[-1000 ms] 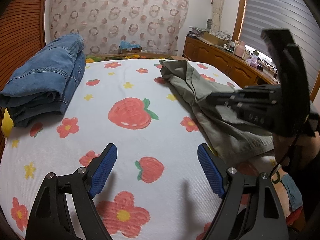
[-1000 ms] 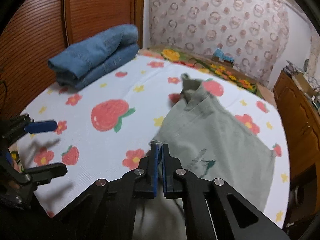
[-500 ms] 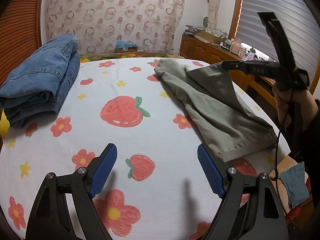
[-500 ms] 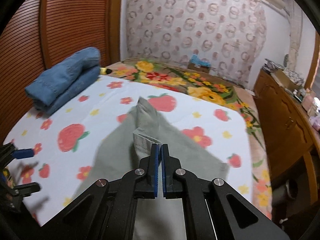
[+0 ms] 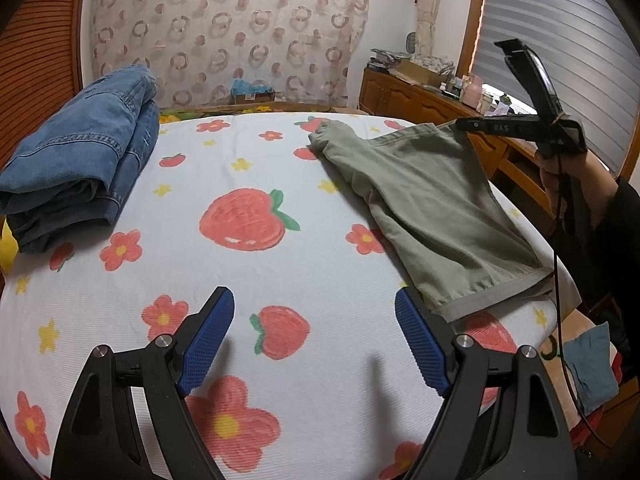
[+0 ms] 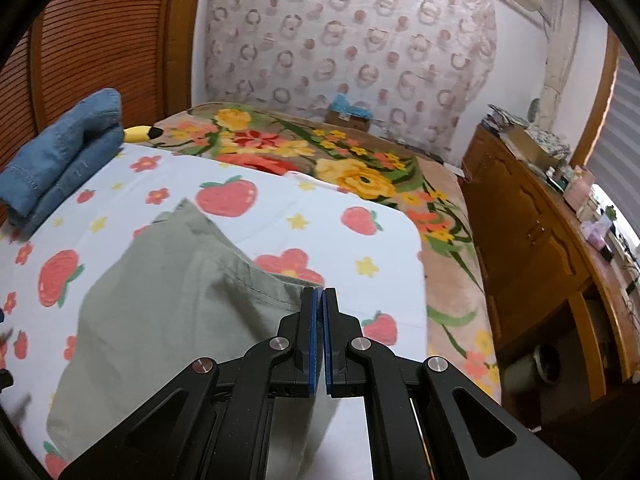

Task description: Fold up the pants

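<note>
Right gripper (image 6: pixel 319 300) clamped on green pants (image 5: pixel 432 200) edge, lifted off strawberry sheet (image 5: pixel 280 272). Left gripper (image 5: pixel 314 338) held spread, nothing gripped. Folded jeans (image 5: pixel 76 160) stacked far left; wooden dresser (image 6: pixel 532 240) alongside bed.

Folded jeans (image 5: pixel 76 160), wooden dresser (image 6: pixel 532 240)

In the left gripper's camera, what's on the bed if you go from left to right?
Folded blue jeans → big strawberry print on the bedsheet → green pants → right gripper, pinching the pants' edge and holding it up.
</note>
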Tool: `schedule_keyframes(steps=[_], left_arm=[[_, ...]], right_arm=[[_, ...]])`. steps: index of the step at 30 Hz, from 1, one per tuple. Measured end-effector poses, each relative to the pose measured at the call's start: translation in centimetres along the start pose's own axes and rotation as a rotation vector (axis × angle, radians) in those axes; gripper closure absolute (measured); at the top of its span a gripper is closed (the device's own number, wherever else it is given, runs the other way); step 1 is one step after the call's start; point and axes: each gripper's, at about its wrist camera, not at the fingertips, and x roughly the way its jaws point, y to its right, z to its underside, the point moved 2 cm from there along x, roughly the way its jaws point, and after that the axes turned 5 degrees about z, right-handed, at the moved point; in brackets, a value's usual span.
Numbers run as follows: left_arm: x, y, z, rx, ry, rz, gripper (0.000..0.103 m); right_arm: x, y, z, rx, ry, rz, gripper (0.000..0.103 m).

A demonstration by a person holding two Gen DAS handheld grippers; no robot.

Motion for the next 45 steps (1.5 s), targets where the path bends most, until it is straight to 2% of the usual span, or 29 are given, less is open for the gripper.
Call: schedule_keyframes(steps=[7, 15, 20, 22, 30, 34, 38, 45], left_arm=[[0.1, 0.0, 0.1, -0.004, -0.005, -0.002, 0.020], [0.1, 0.2, 0.2, 0.004, -0.008, -0.003, 0.020], [0.0, 0.2, 0.2, 0.004, -0.006, -0.002, 0.020], [0.1, 0.2, 0.2, 0.004, -0.006, -0.001, 0.020], [0.3, 0.6, 0.2, 0.013, -0.014, 0.000, 0.020], [0.4, 0.8, 0.1, 0.016, -0.019, -0.002, 0.020], [0.5, 0.9, 0.1, 0.020, -0.023, -0.002, 0.020], [0.6, 1.0, 0.2, 0.026, -0.027, -0.003, 0.020]], right_arm=[[0.8, -0.2, 0.1, 0.020, -0.042, 0.048, 0.101], [0.5, 1.3, -0.2, 0.091, -0.058, 0.023, 0.100], [-0.3, 1.8, 0.2, 0.113, -0.070, -0.010, 0.085], [-0.9, 2.0, 0.9, 0.107, -0.066, -0.016, 0.082], [-4.8, 0.2, 5.3, 0.120, -0.040, -0.181, 0.079], [-6.2, -0.5, 7.0, 0.117, -0.044, -0.209, 0.078], [-7.3, -1.1, 8.4, 0.087, -0.043, -0.189, 0.078], [-6.2, -1.8, 8.4, 0.067, -0.089, -0.145, 0.074]])
